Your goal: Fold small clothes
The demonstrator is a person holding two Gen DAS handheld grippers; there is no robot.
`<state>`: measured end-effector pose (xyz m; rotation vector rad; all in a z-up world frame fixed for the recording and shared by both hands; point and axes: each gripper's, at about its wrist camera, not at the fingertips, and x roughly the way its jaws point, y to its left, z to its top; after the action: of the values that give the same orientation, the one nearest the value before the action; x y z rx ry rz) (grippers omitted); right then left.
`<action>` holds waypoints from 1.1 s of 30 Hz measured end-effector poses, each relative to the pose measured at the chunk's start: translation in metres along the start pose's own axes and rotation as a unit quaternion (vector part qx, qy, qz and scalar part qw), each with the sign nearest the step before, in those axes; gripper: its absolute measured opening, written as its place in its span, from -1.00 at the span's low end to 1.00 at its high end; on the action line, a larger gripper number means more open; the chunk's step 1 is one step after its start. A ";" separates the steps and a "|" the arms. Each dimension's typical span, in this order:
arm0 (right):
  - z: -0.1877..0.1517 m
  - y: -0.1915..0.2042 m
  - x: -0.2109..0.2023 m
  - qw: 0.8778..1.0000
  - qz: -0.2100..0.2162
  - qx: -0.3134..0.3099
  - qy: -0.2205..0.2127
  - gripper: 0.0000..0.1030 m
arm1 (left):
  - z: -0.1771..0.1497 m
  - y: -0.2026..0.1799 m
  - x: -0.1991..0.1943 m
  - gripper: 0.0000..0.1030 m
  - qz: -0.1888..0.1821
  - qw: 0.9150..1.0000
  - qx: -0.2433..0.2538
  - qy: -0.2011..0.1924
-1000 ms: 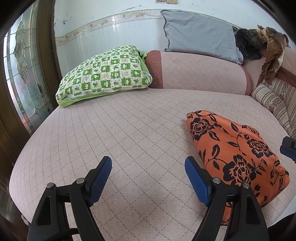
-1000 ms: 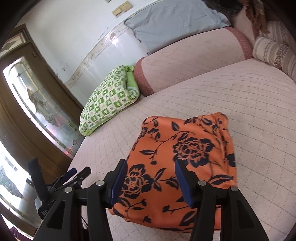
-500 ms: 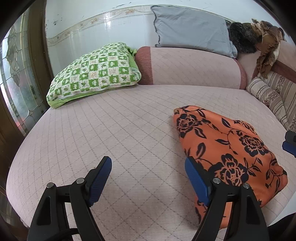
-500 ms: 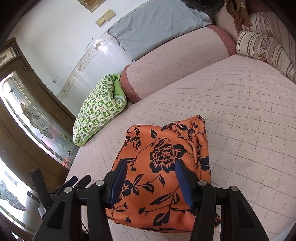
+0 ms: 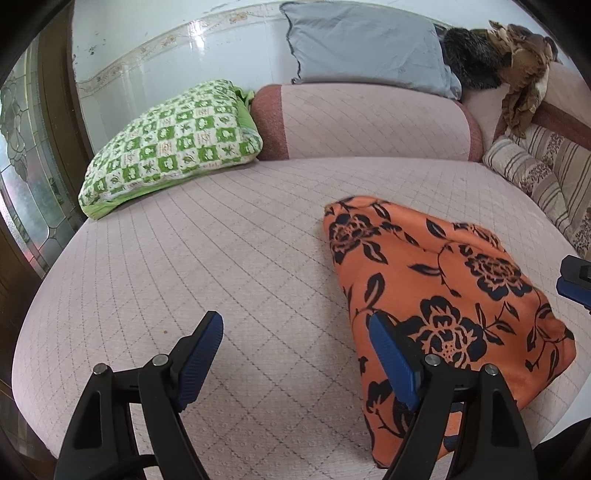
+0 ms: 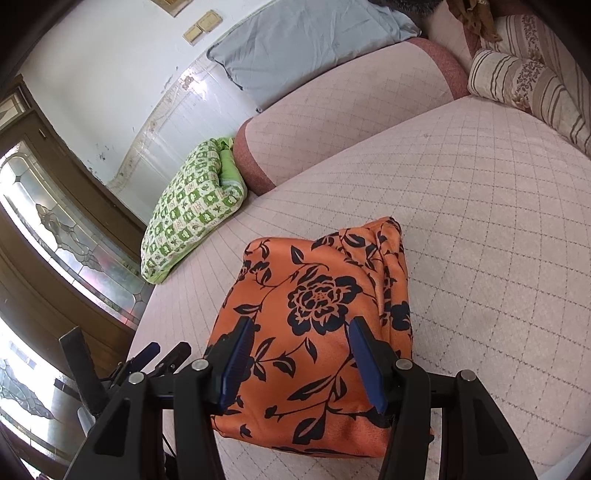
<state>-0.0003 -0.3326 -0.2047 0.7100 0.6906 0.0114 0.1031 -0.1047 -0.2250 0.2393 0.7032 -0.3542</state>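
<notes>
our left gripper (image 5: 295, 354) and right gripper (image 6: 299, 354) gape wide, holding nothing; only the right view shows wall switches (image 6: 201, 26) above the folded orange cloth (image 6: 314, 332).

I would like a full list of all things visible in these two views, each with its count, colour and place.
Folded garment: 1, orange with black flowers, near edge of bed.
Bed: 1, pink quilted cover, fills the middle.
Bolster: 1, pink with darker ends, at bed's far edge.
Checked pillow: 1, green and white, far left on bed.
Grey pillow: 1, on the bolster, against the wall.
Striped cushions: beige, far right; count unclear.
Glass door: brown frame, left.
Left claw: open, beside the garment.
Right claw: open, over the garment.
</notes>
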 end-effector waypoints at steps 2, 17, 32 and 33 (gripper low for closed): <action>-0.002 -0.002 0.009 1.000 -0.001 0.004 0.025 0.13 | -0.005 -0.008 0.013 0.60 -0.002 1.000 0.013 0.029; 0.005 -0.023 0.013 0.998 -0.026 0.050 0.022 0.33 | 0.019 0.006 0.024 0.63 -0.120 0.991 -0.044 0.043; 0.026 -0.099 0.042 0.979 0.032 0.186 0.078 0.50 | 0.030 -0.012 0.077 0.64 -0.275 0.952 -0.036 0.133; 0.026 -0.098 0.047 0.979 0.034 0.183 0.086 0.50 | 0.030 -0.013 0.080 0.64 -0.275 0.951 -0.036 0.137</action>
<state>0.0303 -0.4121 -0.2766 1.0954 0.8450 0.0078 0.1723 -0.1449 -0.2575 0.0154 1.0562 -0.8359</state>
